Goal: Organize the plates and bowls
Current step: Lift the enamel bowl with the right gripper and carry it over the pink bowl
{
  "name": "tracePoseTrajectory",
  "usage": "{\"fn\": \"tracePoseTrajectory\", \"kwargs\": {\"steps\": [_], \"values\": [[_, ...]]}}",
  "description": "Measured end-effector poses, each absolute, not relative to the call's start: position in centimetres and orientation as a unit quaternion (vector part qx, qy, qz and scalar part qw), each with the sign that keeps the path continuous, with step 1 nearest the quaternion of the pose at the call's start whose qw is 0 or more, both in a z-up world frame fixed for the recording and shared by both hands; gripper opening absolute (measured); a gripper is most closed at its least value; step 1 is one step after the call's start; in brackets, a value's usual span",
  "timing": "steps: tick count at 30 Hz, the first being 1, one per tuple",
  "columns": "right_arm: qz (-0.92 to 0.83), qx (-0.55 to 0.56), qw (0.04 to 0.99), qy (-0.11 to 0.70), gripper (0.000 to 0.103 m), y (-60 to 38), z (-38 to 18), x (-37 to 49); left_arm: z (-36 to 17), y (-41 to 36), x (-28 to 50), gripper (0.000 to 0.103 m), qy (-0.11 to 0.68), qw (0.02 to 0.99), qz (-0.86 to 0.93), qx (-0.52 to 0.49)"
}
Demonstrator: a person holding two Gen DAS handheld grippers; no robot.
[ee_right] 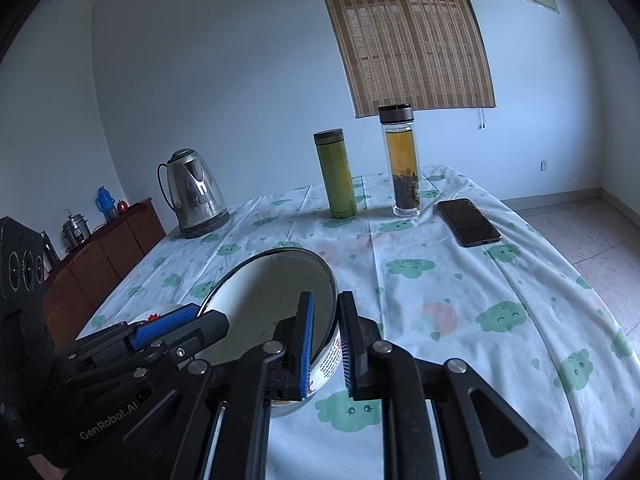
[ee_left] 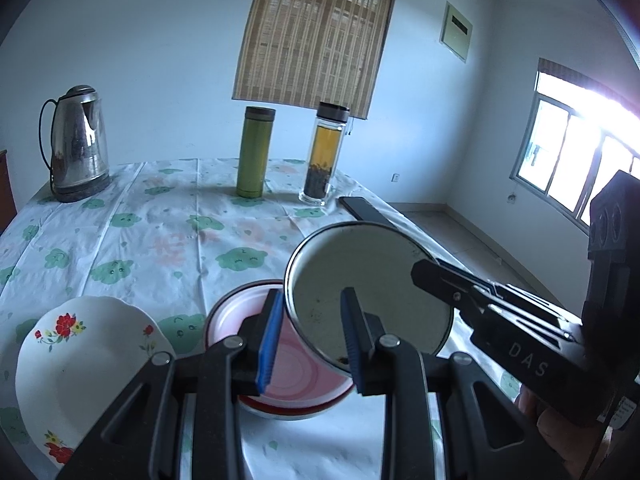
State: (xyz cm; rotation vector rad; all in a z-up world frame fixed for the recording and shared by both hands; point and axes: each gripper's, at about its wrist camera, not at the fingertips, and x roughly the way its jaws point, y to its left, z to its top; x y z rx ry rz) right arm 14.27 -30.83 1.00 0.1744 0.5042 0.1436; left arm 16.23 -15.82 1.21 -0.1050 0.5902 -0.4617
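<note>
Right gripper (ee_right: 325, 344) clamps the metal bowl's (ee_left: 360, 280) rim, tilted over the pink bowl (ee_left: 288, 376). Left gripper (ee_left: 310, 340) hangs open beside it.

My bowl (ee_left: 370, 292): dull enamelled metal, I think. Kettle (ee_left: 78, 144) polished steel; tablecloth (ee_right: 440, 280) thin, creased, maybe plastic.
</note>
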Motion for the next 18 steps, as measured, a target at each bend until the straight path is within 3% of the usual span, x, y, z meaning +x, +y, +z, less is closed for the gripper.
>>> {"fn": "tracePoseTrajectory", "kwargs": {"steps": [18], "values": [[0.089, 0.064, 0.96, 0.258, 0.014, -28.3, 1.3, 16.3, 0.6, -13.6, 18.2, 0.027, 0.297, 0.932, -0.196, -0.071]]}}
